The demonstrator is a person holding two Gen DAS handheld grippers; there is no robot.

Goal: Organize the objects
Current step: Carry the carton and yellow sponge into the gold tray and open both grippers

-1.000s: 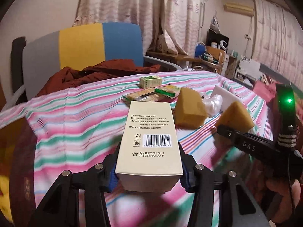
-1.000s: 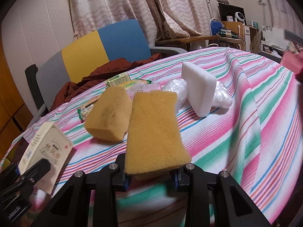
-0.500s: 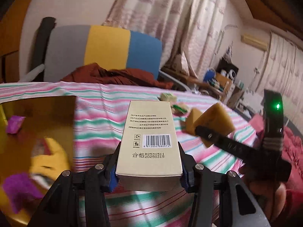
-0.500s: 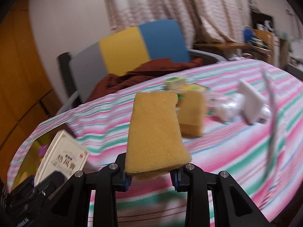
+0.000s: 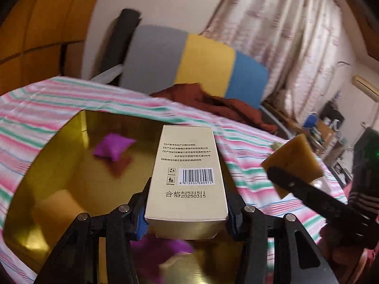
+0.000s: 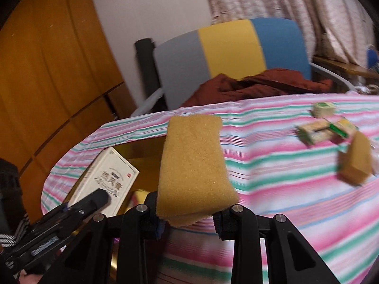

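My left gripper (image 5: 187, 222) is shut on a cream carton box (image 5: 187, 172) with a barcode and holds it over an open gold box (image 5: 59, 161). The gold box holds a purple packet (image 5: 113, 148) and a yellow sponge (image 5: 55, 209). My right gripper (image 6: 187, 220) is shut on a yellow sponge (image 6: 193, 168), held just right of the gold box (image 6: 142, 151). The carton box (image 6: 106, 182) and the left gripper show at the left of the right wrist view. The held sponge (image 5: 295, 163) shows at the right of the left wrist view.
The table wears a pink, green and white striped cloth (image 6: 284, 189). Another yellow sponge (image 6: 355, 163) and several small cartons (image 6: 324, 130) lie at the right. A grey, yellow and blue chair (image 6: 227, 59) with a red garment (image 6: 260, 82) stands behind the table.
Both grippers have swung left with their loads. The gold box has come fully under the carton box, and the sponge now hangs beside it.
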